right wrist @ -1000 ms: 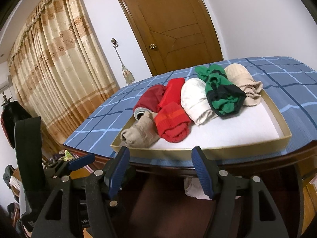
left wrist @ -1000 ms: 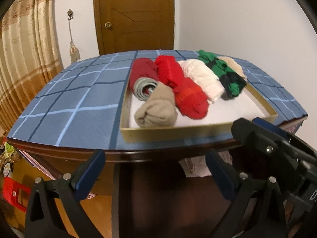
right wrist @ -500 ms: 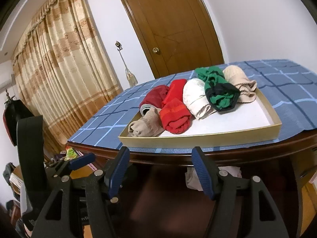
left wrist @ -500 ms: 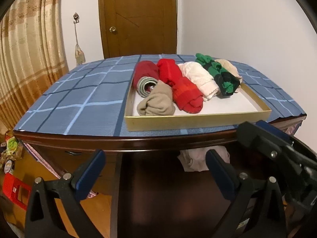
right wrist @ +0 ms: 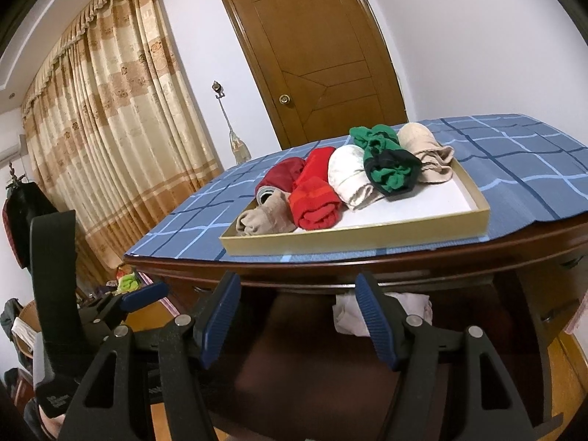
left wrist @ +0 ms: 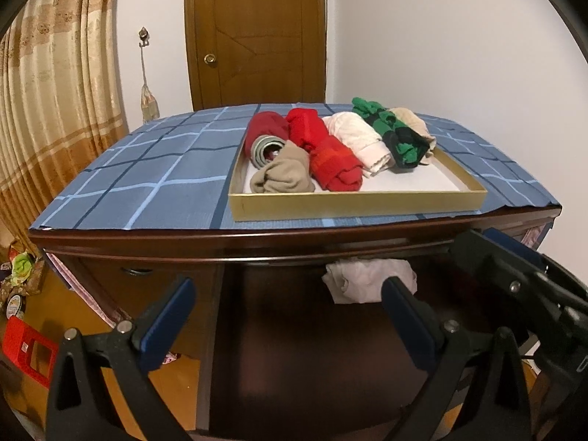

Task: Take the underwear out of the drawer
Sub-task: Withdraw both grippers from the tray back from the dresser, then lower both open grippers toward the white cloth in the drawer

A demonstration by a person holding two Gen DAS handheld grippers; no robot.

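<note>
A dark wooden drawer (left wrist: 294, 349) stands pulled open under the table edge; it also shows in the right wrist view (right wrist: 330, 375). A pale pink-white underwear (left wrist: 367, 281) lies at its back, also seen in the right wrist view (right wrist: 349, 318). My left gripper (left wrist: 286, 303) is open and empty above the drawer, its jaws wide apart. My right gripper (right wrist: 297, 310) is open and empty, just left of the underwear. The right gripper's body (left wrist: 522, 286) shows at the right of the left wrist view.
A gold tray (left wrist: 352, 204) on the blue checked tablecloth (left wrist: 154, 180) holds several rolled garments in red, beige, white and green. A wooden door (left wrist: 257, 36) and curtains (right wrist: 110, 139) stand behind. A red object (left wrist: 25, 349) lies on the floor at left.
Both grippers have dropped lower and pulled back from the table. The tray now sits higher and farther in view, and more of the open drawer and the underwear shows.
</note>
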